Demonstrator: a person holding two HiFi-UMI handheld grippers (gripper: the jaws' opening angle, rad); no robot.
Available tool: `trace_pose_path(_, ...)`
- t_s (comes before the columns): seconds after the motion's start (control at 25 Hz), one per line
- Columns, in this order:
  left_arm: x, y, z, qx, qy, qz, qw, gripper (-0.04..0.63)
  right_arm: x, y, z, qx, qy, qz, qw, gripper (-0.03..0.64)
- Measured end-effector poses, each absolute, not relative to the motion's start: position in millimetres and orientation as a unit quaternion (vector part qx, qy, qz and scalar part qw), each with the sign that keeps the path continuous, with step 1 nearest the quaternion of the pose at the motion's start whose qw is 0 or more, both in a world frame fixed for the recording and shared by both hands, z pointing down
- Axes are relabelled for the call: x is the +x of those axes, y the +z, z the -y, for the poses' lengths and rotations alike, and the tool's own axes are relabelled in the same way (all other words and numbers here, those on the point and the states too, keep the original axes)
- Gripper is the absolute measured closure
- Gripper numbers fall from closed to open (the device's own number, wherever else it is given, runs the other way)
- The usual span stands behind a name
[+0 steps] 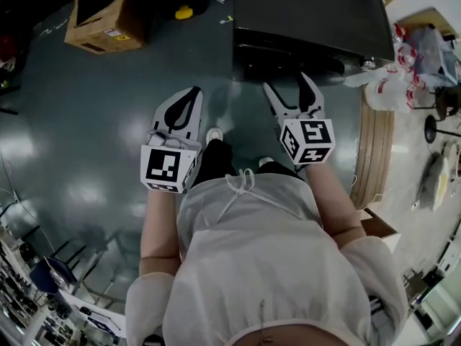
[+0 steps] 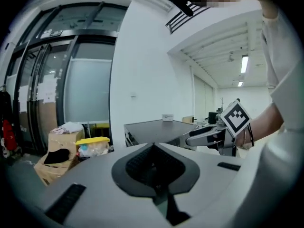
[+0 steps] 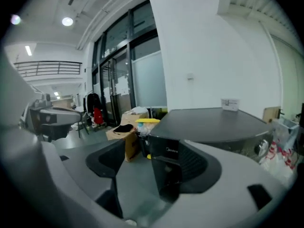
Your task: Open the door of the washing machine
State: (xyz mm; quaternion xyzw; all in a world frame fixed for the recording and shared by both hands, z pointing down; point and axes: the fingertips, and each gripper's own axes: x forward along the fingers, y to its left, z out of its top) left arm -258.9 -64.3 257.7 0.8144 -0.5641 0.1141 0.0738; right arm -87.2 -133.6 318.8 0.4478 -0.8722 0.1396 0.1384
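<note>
The black washing machine [image 1: 310,13] stands on the floor just ahead of me; its flat top fills the upper middle of the head view. Its dark front [image 3: 164,151] faces the right gripper view, and I cannot make out the door on it. My right gripper [image 1: 288,83] hovers short of the machine's front edge, open and empty, and the machine shows between its fingers [image 3: 190,167]. My left gripper [image 1: 194,92] hangs over the bare floor to the left of the machine, its jaws closed together on nothing [image 2: 153,145]. From that side I see the machine's top [image 2: 156,127] and the right gripper [image 2: 204,136].
A cardboard box [image 1: 101,13] and a yellow-lidded bin [image 1: 184,11] sit left of the machine. Plastic bags [image 1: 392,85] and stacked round wooden boards [image 1: 374,150] lie to its right. Glass doors [image 2: 57,89] line the far wall. My feet [image 1: 215,135] stand on the grey floor.
</note>
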Motion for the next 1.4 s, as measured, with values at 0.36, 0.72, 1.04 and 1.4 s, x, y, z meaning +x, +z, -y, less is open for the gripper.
trace_pose_path(0.36, -292.6, 362.4, 129.8, 0.862, 0.158, 0.466, 0.124, 0.574, -106.2, 480.0, 172.6, 0.543, 0.260, 0.762, 0.239, 0.272)
trace_pose_path(0.72, -321.4, 459.3, 171.4, 0.861, 0.176, 0.437, 0.192, 0.574, -102.4, 608.8, 198.0, 0.621, 0.390, 0.636, 0.240, 0.278)
trace_pose_path(1.04, -329.0, 514.3, 189.2, 0.857, 0.169, 0.451, 0.184, 0.574, -82.4, 664.2, 216.8, 0.677, 0.447, 0.544, 0.215, 0.309)
trace_pose_path(1.4, -318.8, 530.9, 196.4, 0.869, 0.176, 0.429, 0.172, 0.574, -74.1, 684.0, 223.0, 0.700, 0.459, 0.502, 0.221, 0.337)
